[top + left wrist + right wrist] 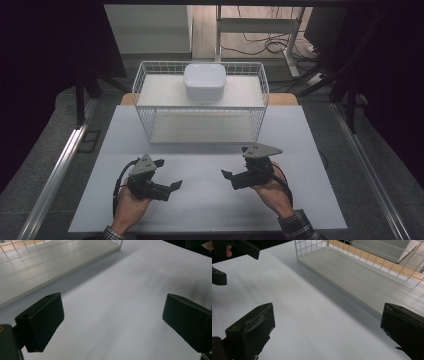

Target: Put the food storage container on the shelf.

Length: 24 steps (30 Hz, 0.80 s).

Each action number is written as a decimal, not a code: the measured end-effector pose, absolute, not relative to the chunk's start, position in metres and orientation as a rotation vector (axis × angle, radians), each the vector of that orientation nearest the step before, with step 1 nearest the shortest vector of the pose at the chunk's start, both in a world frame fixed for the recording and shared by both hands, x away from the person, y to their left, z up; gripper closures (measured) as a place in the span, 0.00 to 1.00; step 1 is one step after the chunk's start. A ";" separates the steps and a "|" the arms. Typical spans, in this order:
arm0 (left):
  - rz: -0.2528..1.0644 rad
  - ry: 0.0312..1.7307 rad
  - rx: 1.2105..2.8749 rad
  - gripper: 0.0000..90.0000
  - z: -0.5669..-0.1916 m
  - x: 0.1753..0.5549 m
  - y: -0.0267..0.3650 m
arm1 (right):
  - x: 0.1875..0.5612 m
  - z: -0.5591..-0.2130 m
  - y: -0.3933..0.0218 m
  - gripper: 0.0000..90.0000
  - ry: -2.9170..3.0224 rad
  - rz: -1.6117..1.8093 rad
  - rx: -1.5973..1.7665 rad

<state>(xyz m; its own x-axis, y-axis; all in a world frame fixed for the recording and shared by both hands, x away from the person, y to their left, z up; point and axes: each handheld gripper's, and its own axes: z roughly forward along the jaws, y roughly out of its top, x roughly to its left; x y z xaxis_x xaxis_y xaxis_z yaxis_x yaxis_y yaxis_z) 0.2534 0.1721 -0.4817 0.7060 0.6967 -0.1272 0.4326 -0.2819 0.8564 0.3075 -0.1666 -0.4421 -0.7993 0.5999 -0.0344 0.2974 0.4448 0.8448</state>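
Both grippers rest low on the surface [210, 200], fingers spread wide and holding nothing: the left gripper [167, 175] and the right gripper [232, 167] point inward at each other; the bowl [204, 81] sits on the top shelf of the rack [145, 95], well beyond both sets of fingers; this looks like the start, so next comes a reach up and forward to the bowl.
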 end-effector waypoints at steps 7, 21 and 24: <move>0.324 0.896 1.924 0.04 -0.487 0.245 0.180 | 0.296 -0.442 -0.179 0.00 2.352 1.285 0.792; 0.374 0.933 1.937 0.04 -0.497 0.228 0.194 | 0.281 -0.455 -0.209 0.00 2.291 1.239 0.841; 0.396 0.944 1.939 0.04 -0.500 0.224 0.198 | 0.279 -0.459 -0.214 0.00 2.289 1.223 0.859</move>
